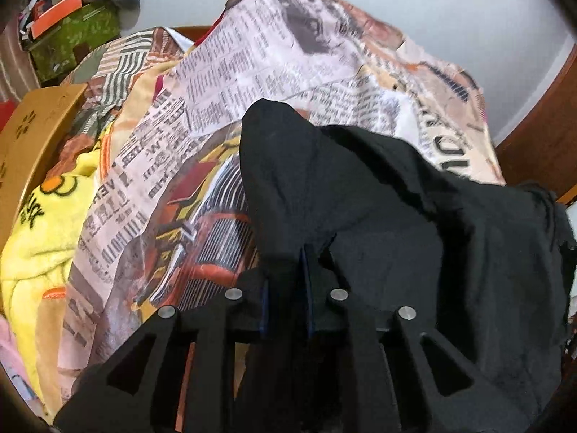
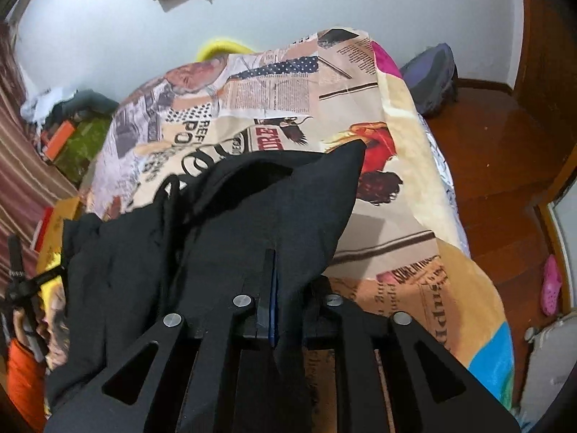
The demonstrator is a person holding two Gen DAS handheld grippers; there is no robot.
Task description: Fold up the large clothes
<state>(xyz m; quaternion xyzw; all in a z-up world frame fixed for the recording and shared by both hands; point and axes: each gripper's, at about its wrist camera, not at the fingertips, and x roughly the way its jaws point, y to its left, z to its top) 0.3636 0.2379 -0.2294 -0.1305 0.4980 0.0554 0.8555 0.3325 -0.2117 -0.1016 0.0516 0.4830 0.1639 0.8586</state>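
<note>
A black garment [image 1: 378, 223] lies bunched on the bed over a newspaper-print cover [image 1: 223, 83]. In the left wrist view my left gripper [image 1: 288, 263] is shut on a raised fold of it, and the cloth rises in a peak above the fingertips. The same black garment [image 2: 252, 216] fills the middle of the right wrist view. There my right gripper [image 2: 277, 270] is shut on another fold, which drapes over and hides the right finger. At that view's left edge a hand [image 2: 29, 324] with an orange sleeve holds the other gripper's handle.
A yellow blanket [image 1: 47, 234] and a cardboard box [image 1: 39, 126] lie left of the bed cover [image 2: 378, 187], with a green box [image 1: 75, 39] behind. Wooden floor [image 2: 505, 180] runs along the right, with a dark backpack [image 2: 432, 75] and a pink shoe [image 2: 551, 288].
</note>
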